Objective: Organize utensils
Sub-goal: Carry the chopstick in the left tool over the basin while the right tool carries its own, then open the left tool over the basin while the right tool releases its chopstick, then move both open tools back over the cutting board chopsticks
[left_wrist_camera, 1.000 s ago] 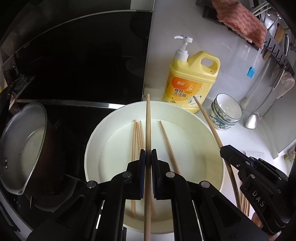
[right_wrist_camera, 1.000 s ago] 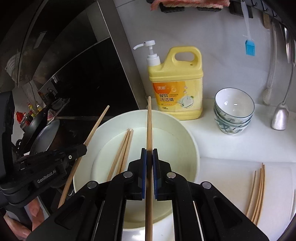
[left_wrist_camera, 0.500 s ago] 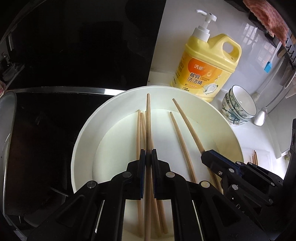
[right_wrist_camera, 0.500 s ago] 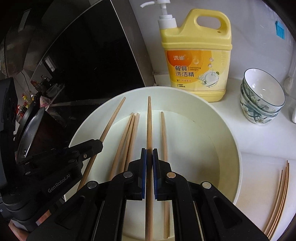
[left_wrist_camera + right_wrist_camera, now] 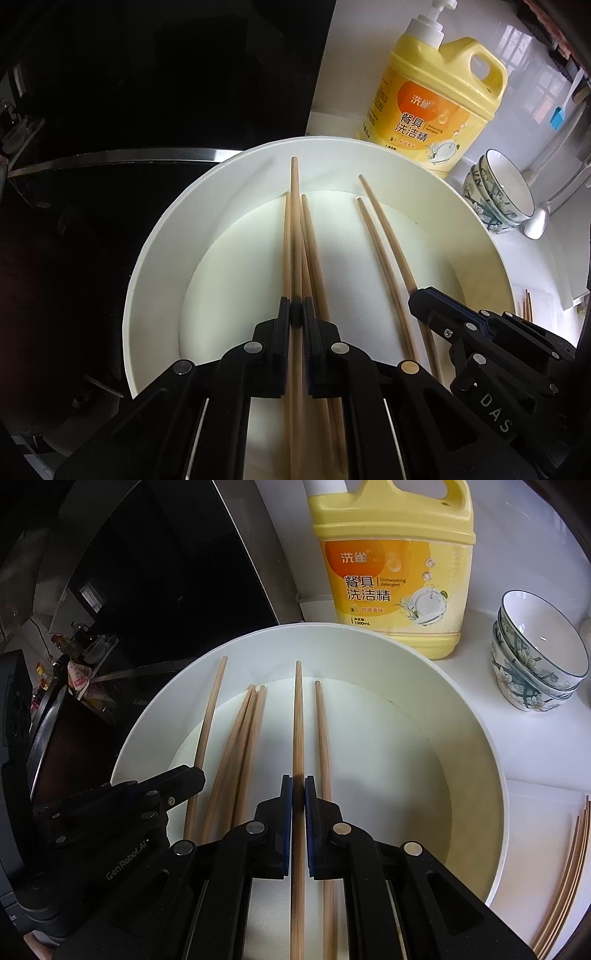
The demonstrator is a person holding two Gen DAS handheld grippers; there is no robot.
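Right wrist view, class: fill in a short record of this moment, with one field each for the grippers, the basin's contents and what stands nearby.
left gripper: shut on a chopstick
right gripper: shut on another chopstick
white basin: four loose chopsticks lying inside
behind basin: yellow detergent bottle
right of basin: stacked patterned bowls
far right: more chopsticks on the white counter

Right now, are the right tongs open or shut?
Shut: the right tongs clamp one chopstick over the white basin.
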